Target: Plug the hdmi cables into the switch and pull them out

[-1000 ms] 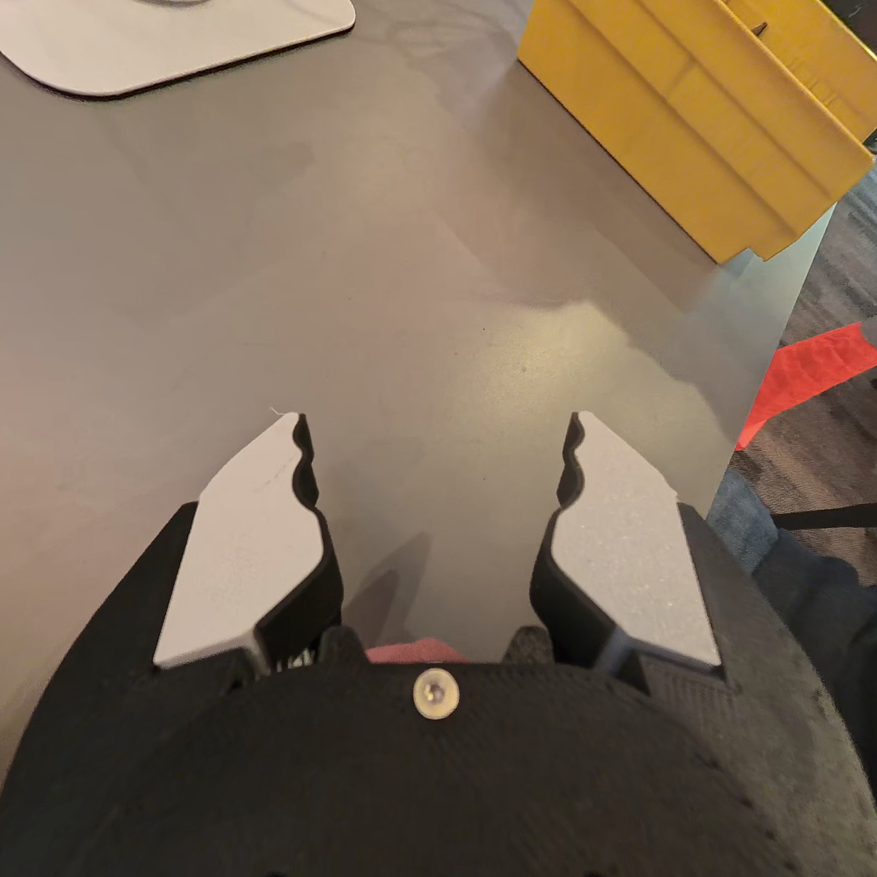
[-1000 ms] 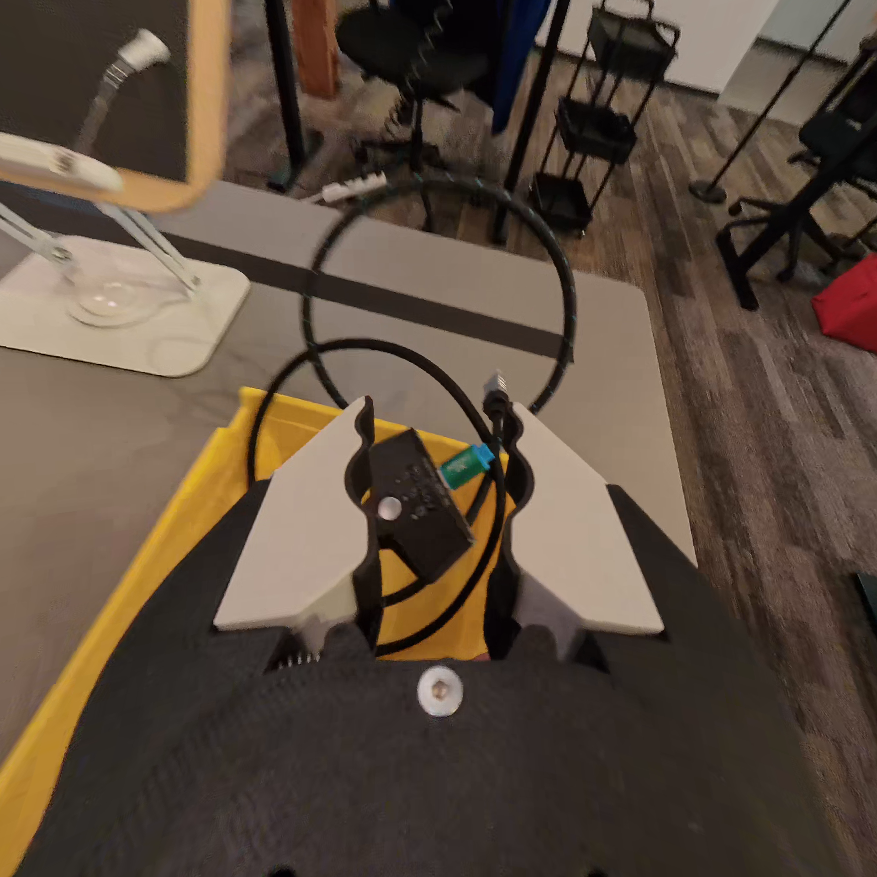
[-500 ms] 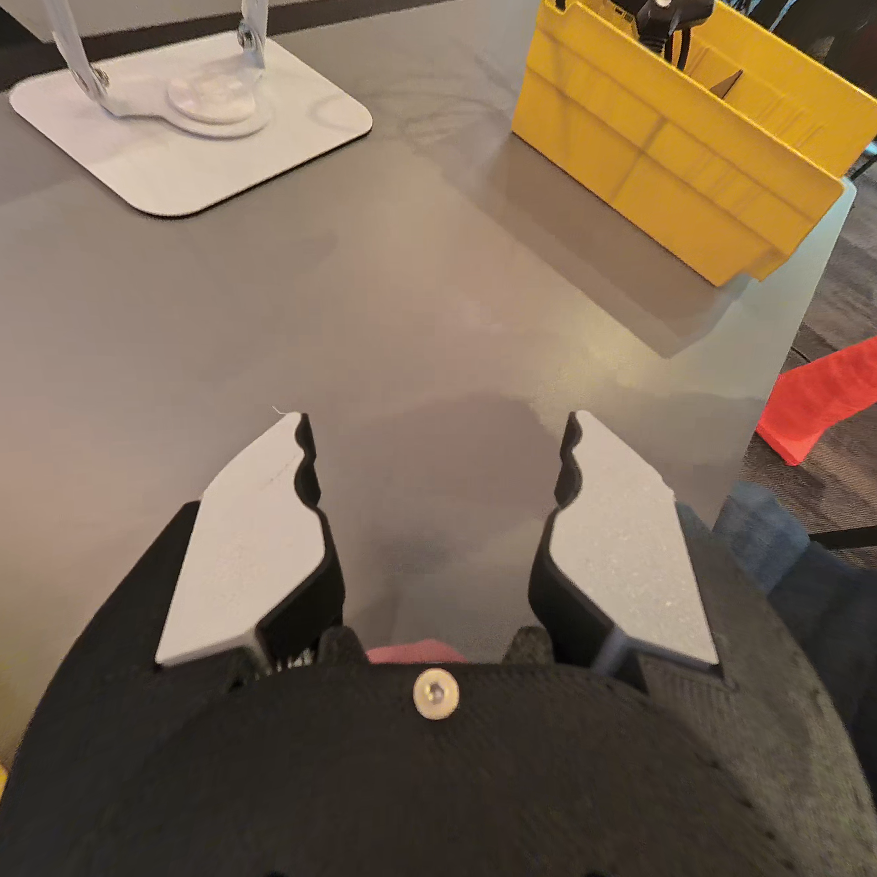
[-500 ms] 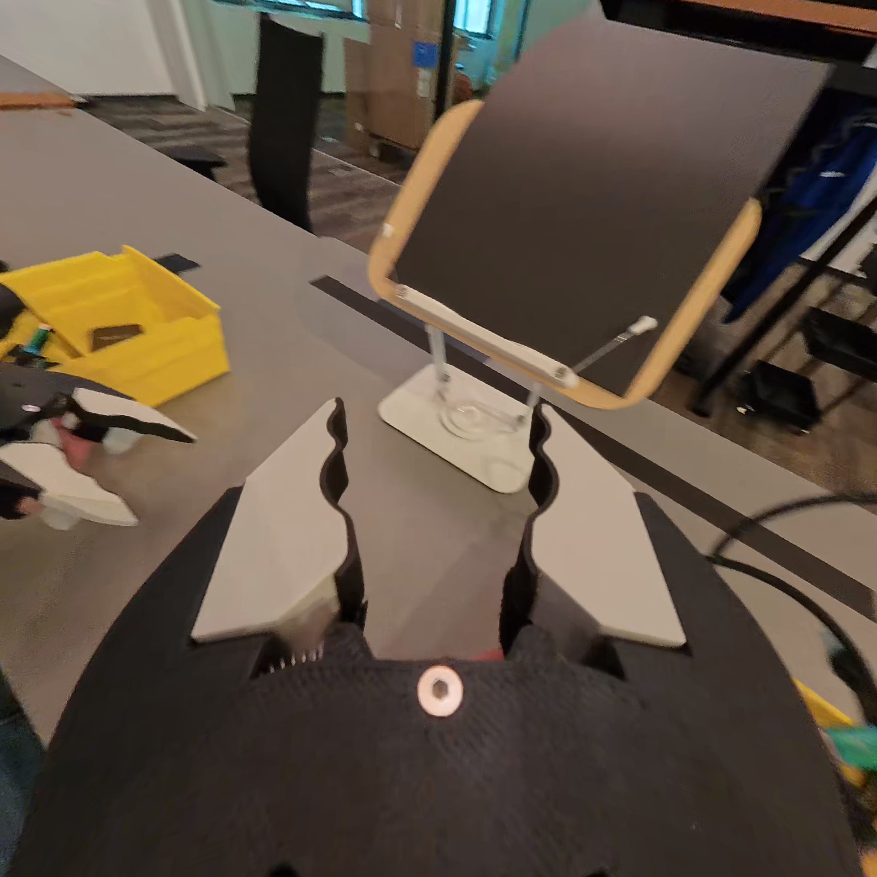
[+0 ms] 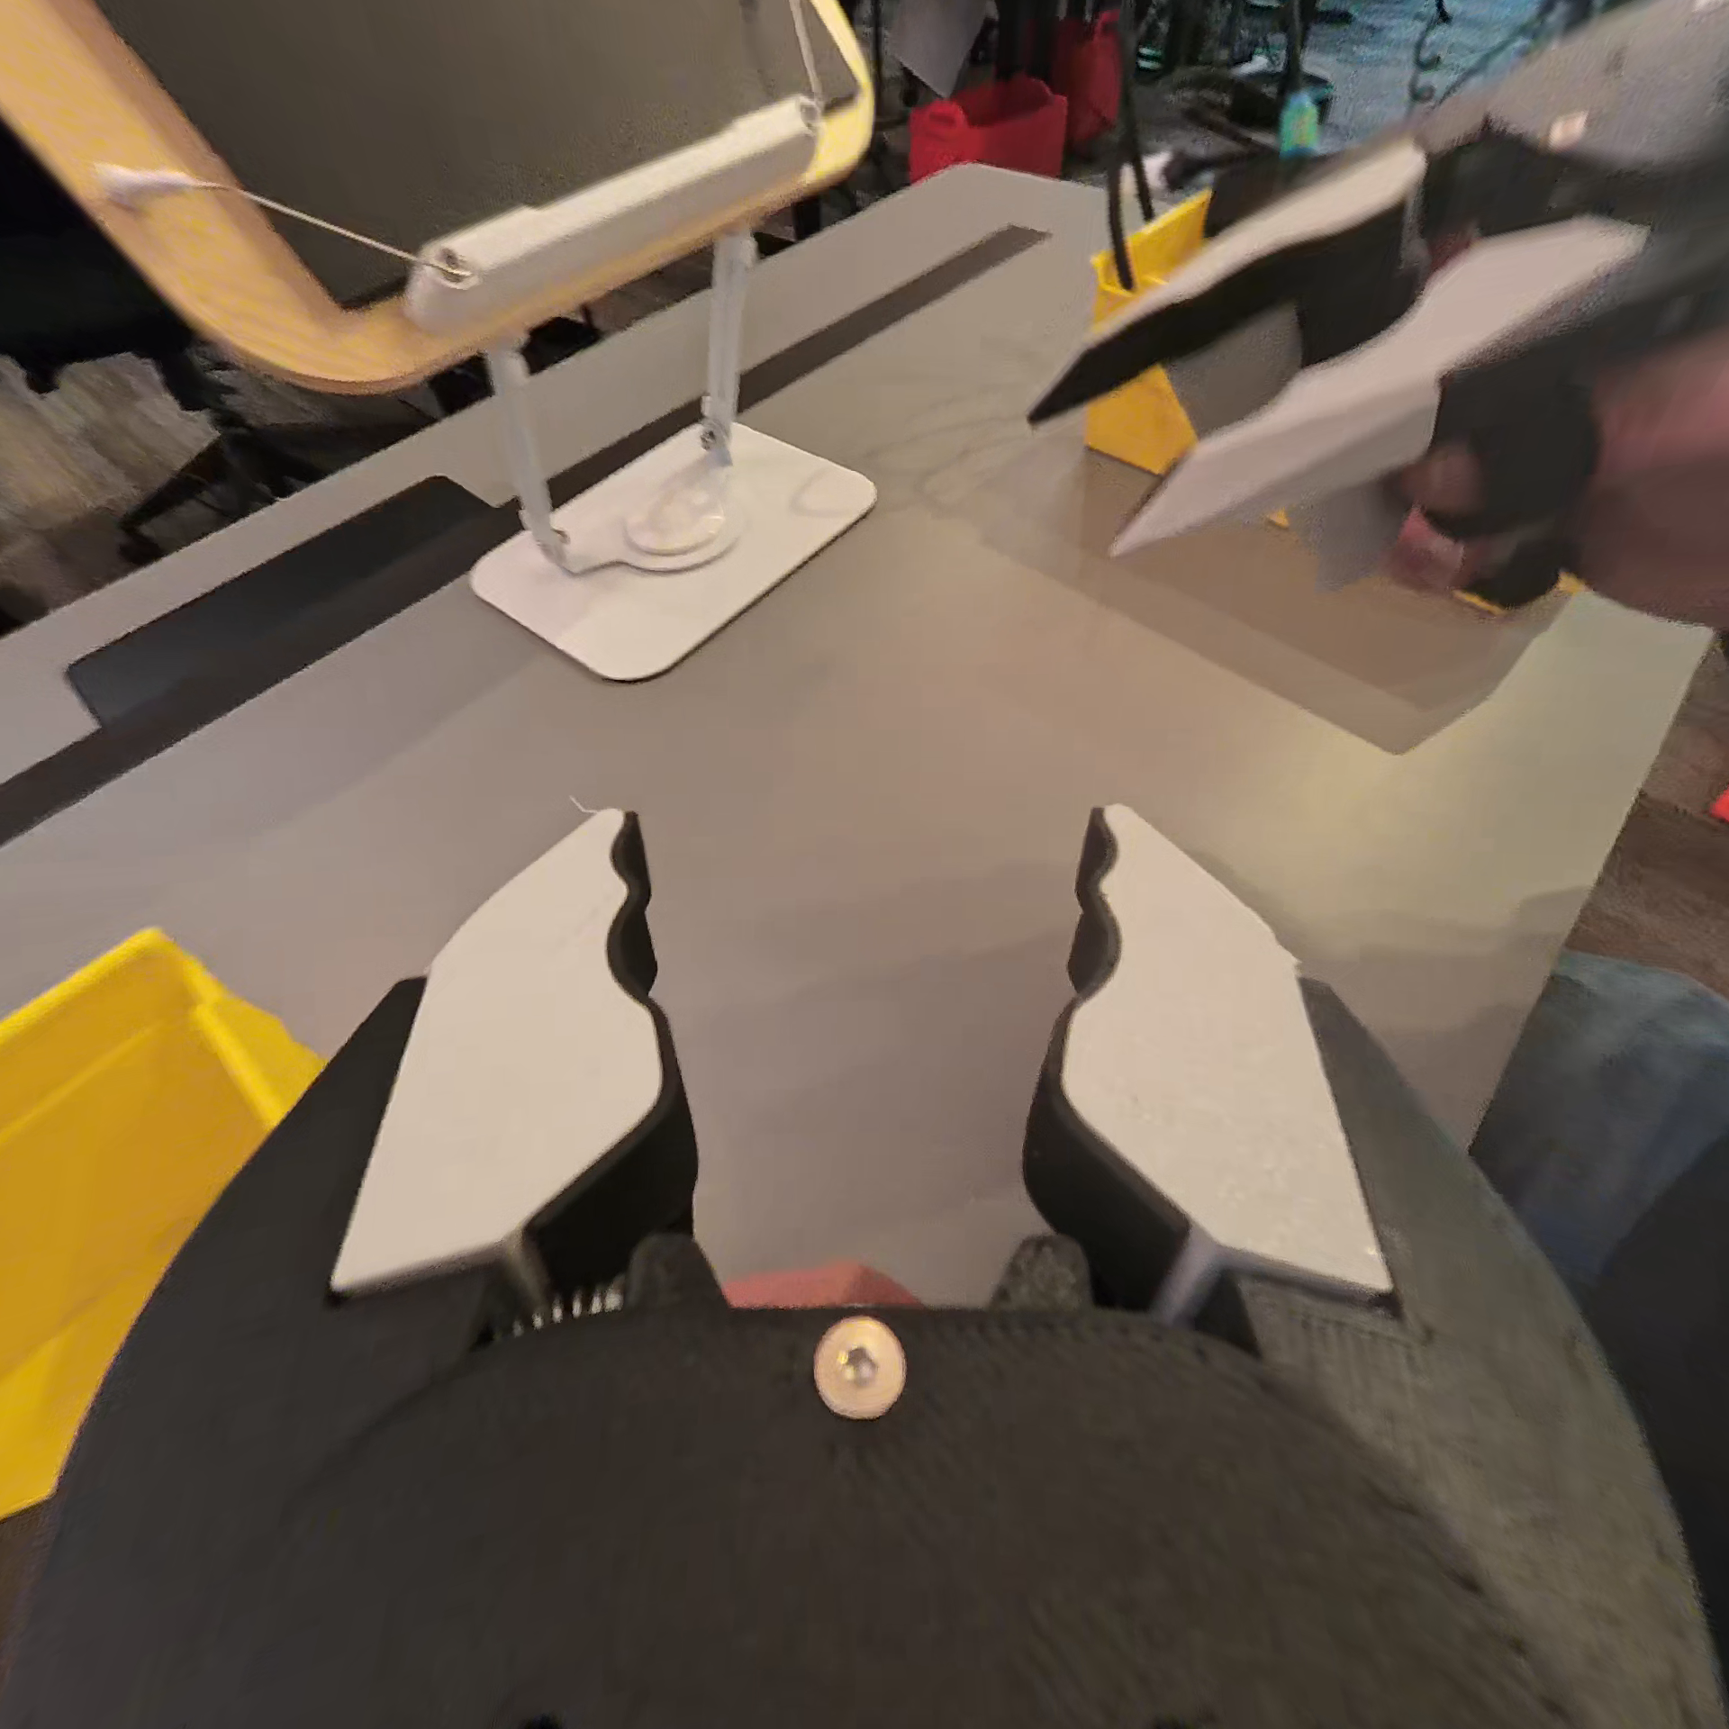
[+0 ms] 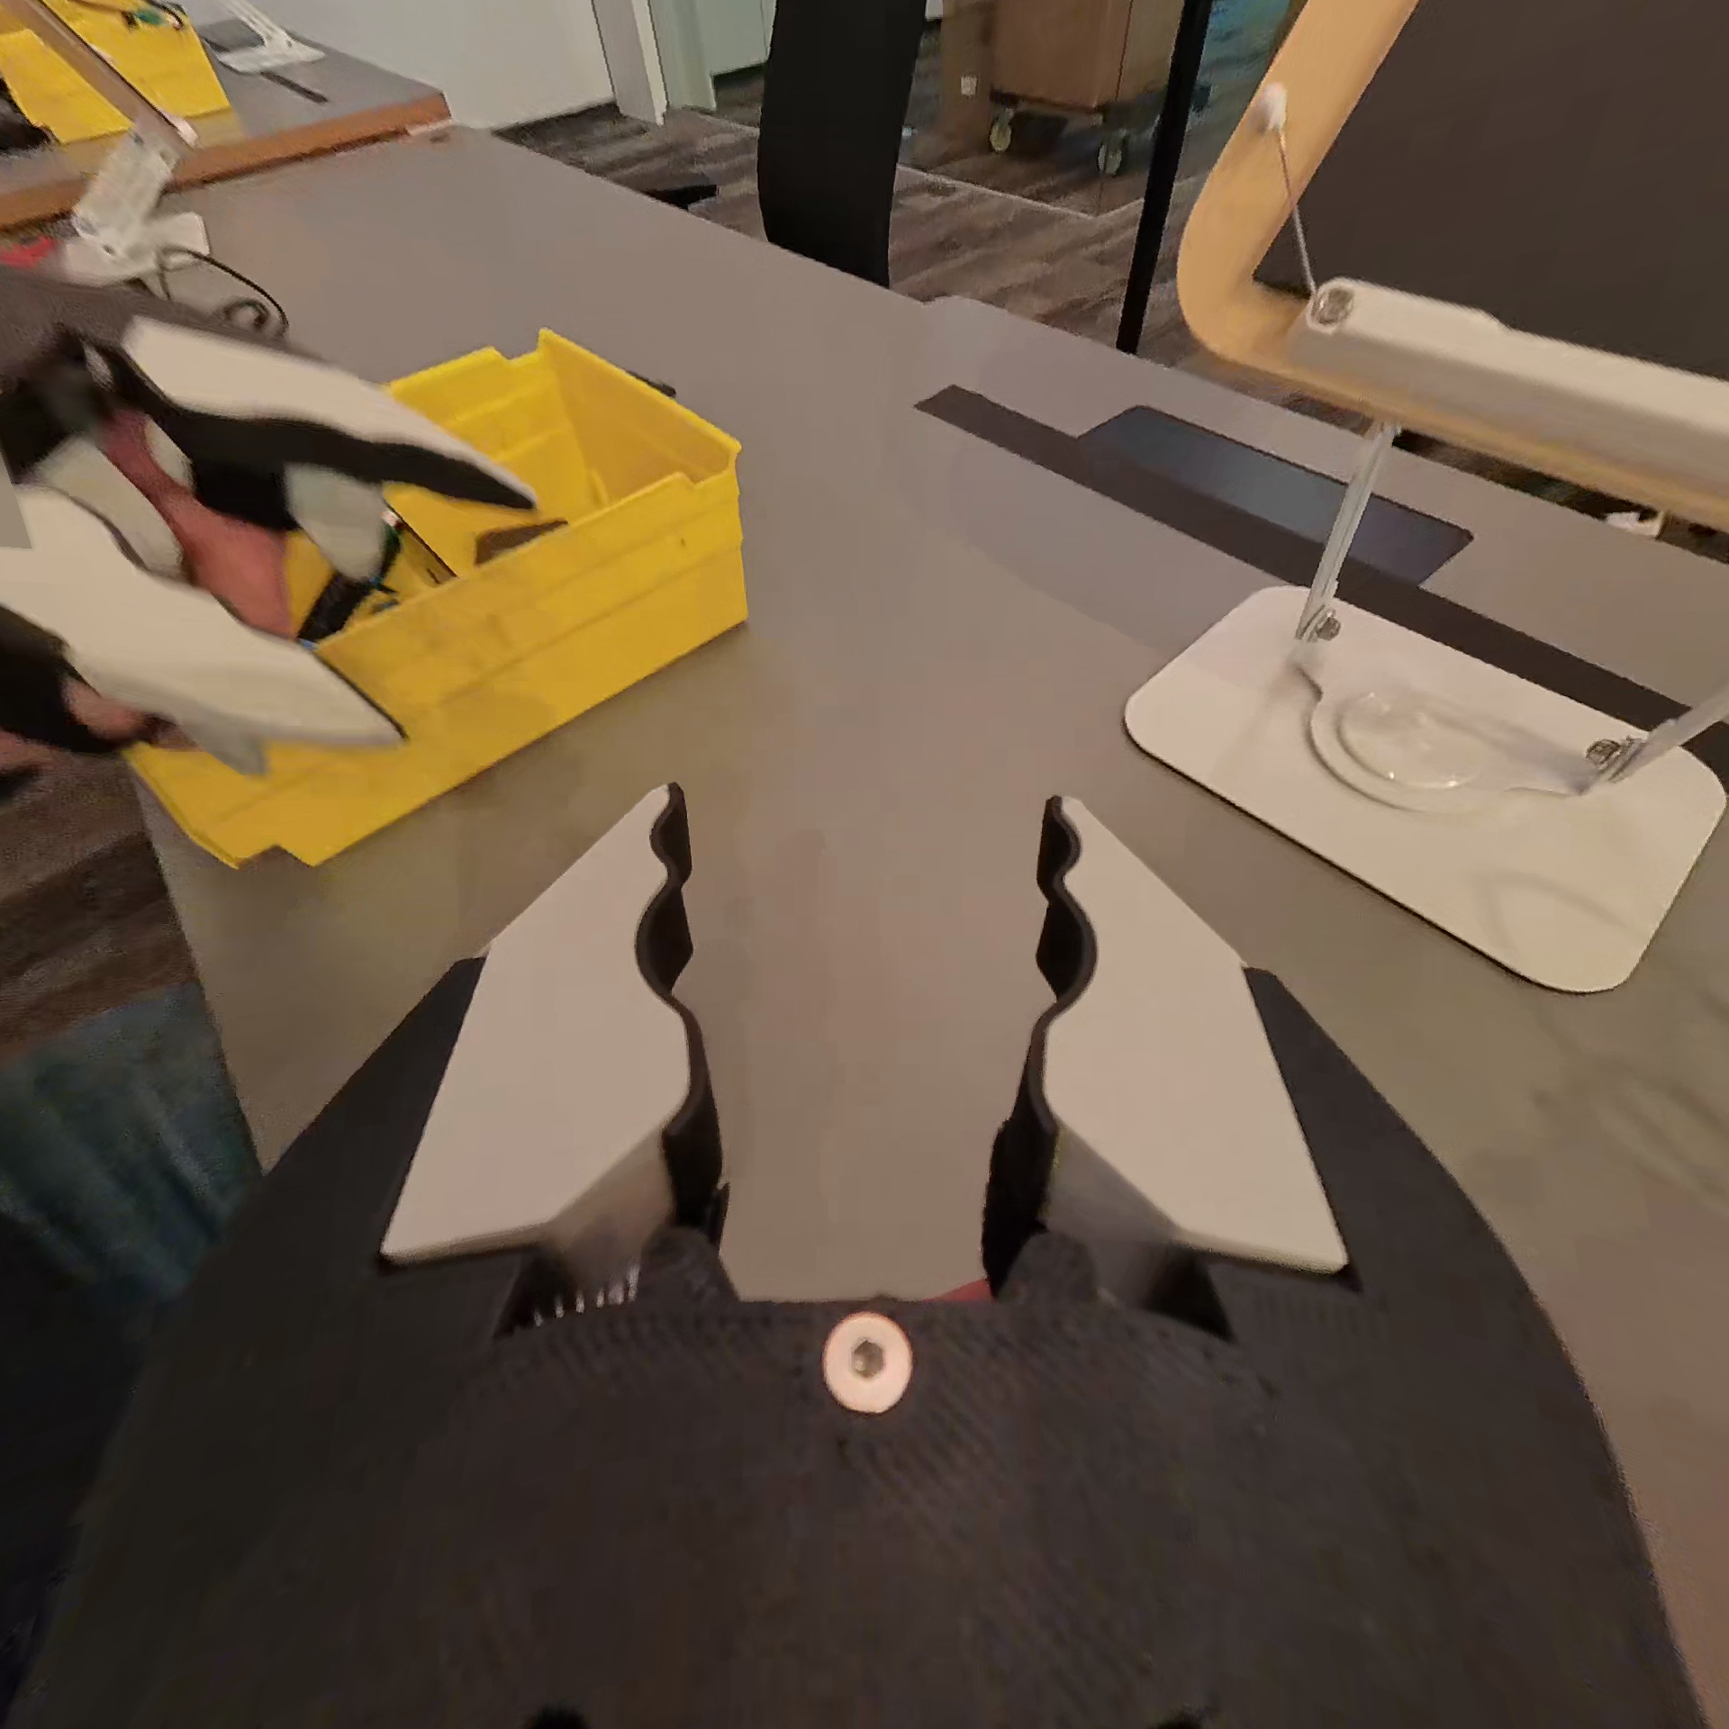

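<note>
My left gripper (image 5: 859, 833) is open and empty above the bare grey table (image 5: 842, 711). My right gripper (image 6: 861, 800) is also open and empty over the table middle. It shows blurred at the upper right of the left wrist view (image 5: 1081, 482). Behind it stands a yellow bin (image 5: 1137, 374) with a black cable (image 5: 1123, 140) rising from it. The left gripper shows at the left of the right wrist view (image 6: 458, 613), in front of a second yellow bin (image 6: 561, 608) that holds a dark flat item (image 6: 519, 538). No switch is clearly visible.
A dark panel with a wooden frame (image 5: 374, 140) stands on a white base plate (image 5: 674, 552) at the back of the table; the plate also shows in the right wrist view (image 6: 1422, 795). The table's near edge and floor lie at the right (image 5: 1637, 842). Red bags and stands are beyond.
The right gripper has swung left, away from the bin with the cables, to face the table middle. The left wrist view has tilted up and now shows the stand and the right gripper.
</note>
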